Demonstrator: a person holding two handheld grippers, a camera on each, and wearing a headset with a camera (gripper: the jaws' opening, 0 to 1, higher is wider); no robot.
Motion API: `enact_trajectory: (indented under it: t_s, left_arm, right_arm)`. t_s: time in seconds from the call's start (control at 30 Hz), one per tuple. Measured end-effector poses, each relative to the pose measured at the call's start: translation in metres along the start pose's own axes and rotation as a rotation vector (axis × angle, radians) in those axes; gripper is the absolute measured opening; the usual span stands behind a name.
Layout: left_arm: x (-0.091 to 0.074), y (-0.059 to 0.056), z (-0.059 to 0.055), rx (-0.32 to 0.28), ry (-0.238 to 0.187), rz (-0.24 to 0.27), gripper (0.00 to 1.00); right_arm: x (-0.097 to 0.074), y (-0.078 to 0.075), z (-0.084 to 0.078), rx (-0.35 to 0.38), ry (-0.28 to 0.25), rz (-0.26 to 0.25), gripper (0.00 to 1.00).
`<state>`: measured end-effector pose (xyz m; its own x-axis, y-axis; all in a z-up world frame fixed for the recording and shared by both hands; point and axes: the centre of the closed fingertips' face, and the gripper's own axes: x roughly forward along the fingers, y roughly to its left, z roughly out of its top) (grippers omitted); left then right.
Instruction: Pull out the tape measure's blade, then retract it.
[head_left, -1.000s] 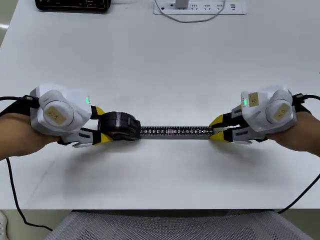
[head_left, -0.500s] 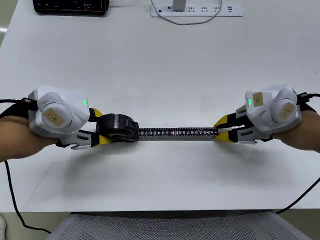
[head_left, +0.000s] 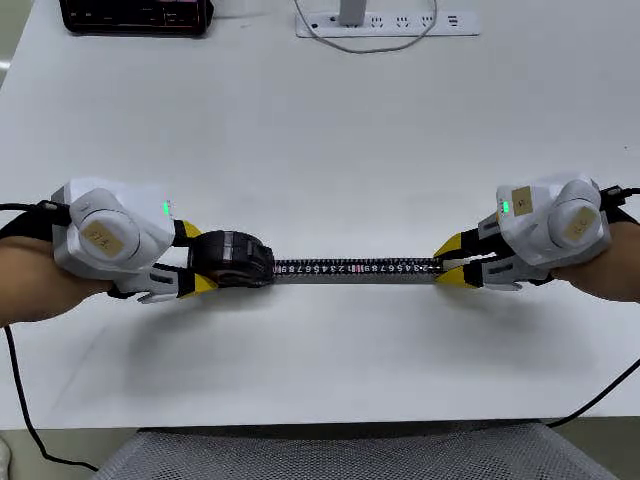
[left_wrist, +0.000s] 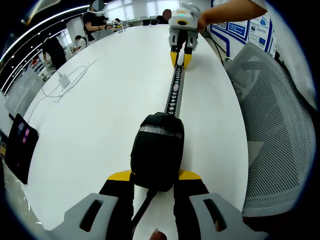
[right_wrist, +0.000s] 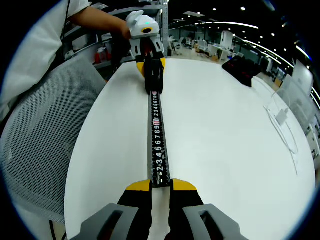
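Starting at the left, what is entry one? (Clerk)

Entry one: left claw (head_left: 197, 258). White body, black jaws with yellow tips, at the left of the white worktop (head_left: 320, 150). The jaws are clamped on the sides of the tape measure (head_left: 232, 259). (Checker)

Entry two? (Clerk)

Tape measure: black, rounded housing, held between those yellow tips. It sits left of centre, near the front edge of the worktop. In the left gripper view the housing (left_wrist: 157, 150) spans the gap between the jaws, with its mouth pointing away. I cannot tell whether it rests on the worktop or hangs just above it. (Checker)

Entry three? (Clerk)

Blade (head_left: 355, 268): dark, with pale numerals facing up. It is drawn out of the housing and runs straight to the right, low over the worktop. In the right gripper view the numerals run along it (right_wrist: 158, 140) towards the far housing. (Checker)

Entry four? (Clerk)

Right claw (head_left: 450, 261): same make, at the right of the worktop, well apart from the left claw. Its jaws are pinched on the blade's free end. (Checker)

Sundries? (Clerk)

At the far edge of the worktop: a black device (head_left: 135, 14) at the left and a white power strip (head_left: 385, 20) right of it. At the near edge: a grey mesh chair (head_left: 330, 455). (Checker)
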<state>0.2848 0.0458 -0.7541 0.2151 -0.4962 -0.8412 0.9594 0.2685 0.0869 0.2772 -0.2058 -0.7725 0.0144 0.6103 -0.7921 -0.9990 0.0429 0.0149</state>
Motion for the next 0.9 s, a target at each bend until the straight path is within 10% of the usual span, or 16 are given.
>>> enact_trajectory:
  t_s: [0.9]
  left_arm:
    - [0.000, 0.000, 0.000, 0.005, 0.004, 0.004, 0.25]
  right_arm:
    - [-0.021, -0.002, -0.025, 0.011, 0.055, 0.003, 0.08]
